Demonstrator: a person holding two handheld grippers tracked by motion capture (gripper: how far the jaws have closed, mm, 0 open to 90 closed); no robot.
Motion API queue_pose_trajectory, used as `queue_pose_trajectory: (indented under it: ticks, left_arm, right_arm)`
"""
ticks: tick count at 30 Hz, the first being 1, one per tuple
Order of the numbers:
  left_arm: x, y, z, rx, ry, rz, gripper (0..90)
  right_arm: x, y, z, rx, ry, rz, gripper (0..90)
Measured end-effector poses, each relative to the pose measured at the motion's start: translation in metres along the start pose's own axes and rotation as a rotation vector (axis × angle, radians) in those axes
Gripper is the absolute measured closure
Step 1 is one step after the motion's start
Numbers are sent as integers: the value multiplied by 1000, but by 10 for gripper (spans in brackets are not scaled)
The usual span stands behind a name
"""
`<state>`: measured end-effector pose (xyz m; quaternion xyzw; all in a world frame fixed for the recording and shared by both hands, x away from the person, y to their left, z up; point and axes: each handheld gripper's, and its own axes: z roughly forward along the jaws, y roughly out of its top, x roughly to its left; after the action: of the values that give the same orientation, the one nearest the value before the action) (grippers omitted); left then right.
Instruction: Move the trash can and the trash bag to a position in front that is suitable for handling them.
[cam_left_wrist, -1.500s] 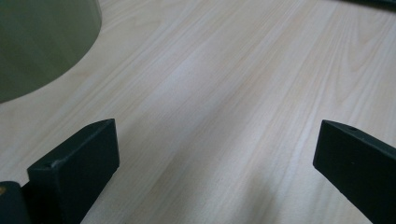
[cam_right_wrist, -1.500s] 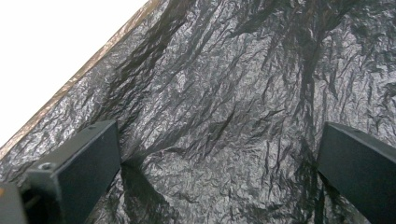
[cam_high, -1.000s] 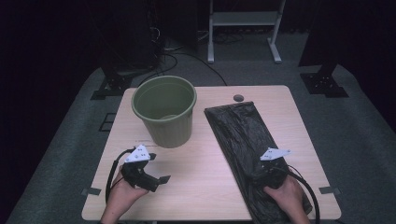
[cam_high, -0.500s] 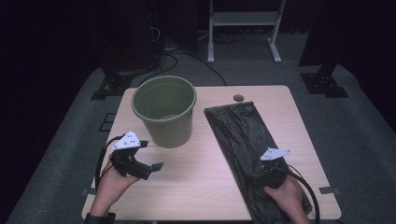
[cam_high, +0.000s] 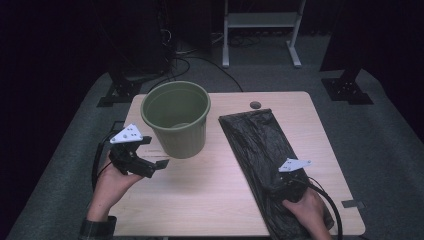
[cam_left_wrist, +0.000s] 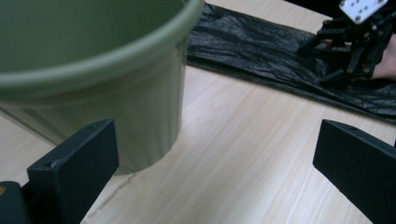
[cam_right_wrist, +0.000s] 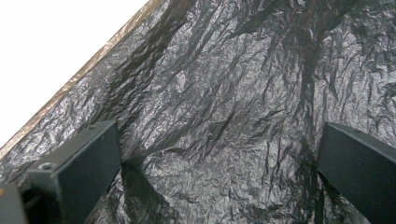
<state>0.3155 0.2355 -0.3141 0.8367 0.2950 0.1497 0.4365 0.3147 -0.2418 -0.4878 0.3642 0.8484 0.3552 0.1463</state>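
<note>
I am seeing an olive-green bucket (cam_high: 176, 118), a crinkled glossy black plastic bag (cam_high: 263, 150) and a pale wood-grain table (cam_high: 200, 200) past my black jaws.

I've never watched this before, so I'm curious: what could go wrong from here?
The right claw, open over the crinkled black plastic bag, might pinch several layers or tear the thin film. The left claw, open beside the round green plastic bucket, could nudge or tip it.

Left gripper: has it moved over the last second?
Yes. The left gripper drew back toward the table's left edge, then swung forward again, now nearer the green bucket.
</note>
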Motion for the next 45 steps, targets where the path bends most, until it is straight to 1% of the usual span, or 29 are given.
queue_pose_trajectory:
  ticks: [5,8,12,13,14,16,19,24,26,28,31,33,37,40,45]
  left_arm:
    - [9,14,-7,-22,10,-2,0]
    - [15,21,-11,-41,6,-8,0]
    - [26,30,-13,-45,15,-8,0]
    - [28,32,-13,-41,23,-8,0]
    - [31,34,-13,-40,28,-1,0]
    - [36,38,-13,-46,36,-2,0]
    - [46,44,-10,-41,52,5,0]
    - [63,51,-2,-33,78,2,0]
    - [69,52,2,-35,82,2,0]
    - [75,54,4,-21,101,4,0]
    - [83,55,7,-27,113,3,0]
    - [88,56,8,-19,127,12,0]
    - [99,55,10,-24,135,-6,0]
    - [108,51,15,-8,134,-17,0]
    - [114,49,22,5,132,-28,0]
  right_arm:
    - [0,0,0,0,0,0,0]
    - [0,0,0,0,0,0,0]
    - [0,0,0,0,0,0,0]
    - [0,0,0,0,0,0,0]
    - [0,0,0,0,0,1,0]
    - [0,0,0,0,0,0,0]
    - [0,0,0,0,0,0,0]
    - [0,0,0,0,0,1,0]
    - [0,0,0,0,3,1,0]
    - [0,0,0,0,2,1,0]
    - [0,0,0,0,2,0,0]
    - [0,0,0,0,2,0,0]
    - [0,0,0,0,3,-1,0]
    - [0,0,0,1,3,-2,0]
    - [0,0,0,0,3,-3,0]
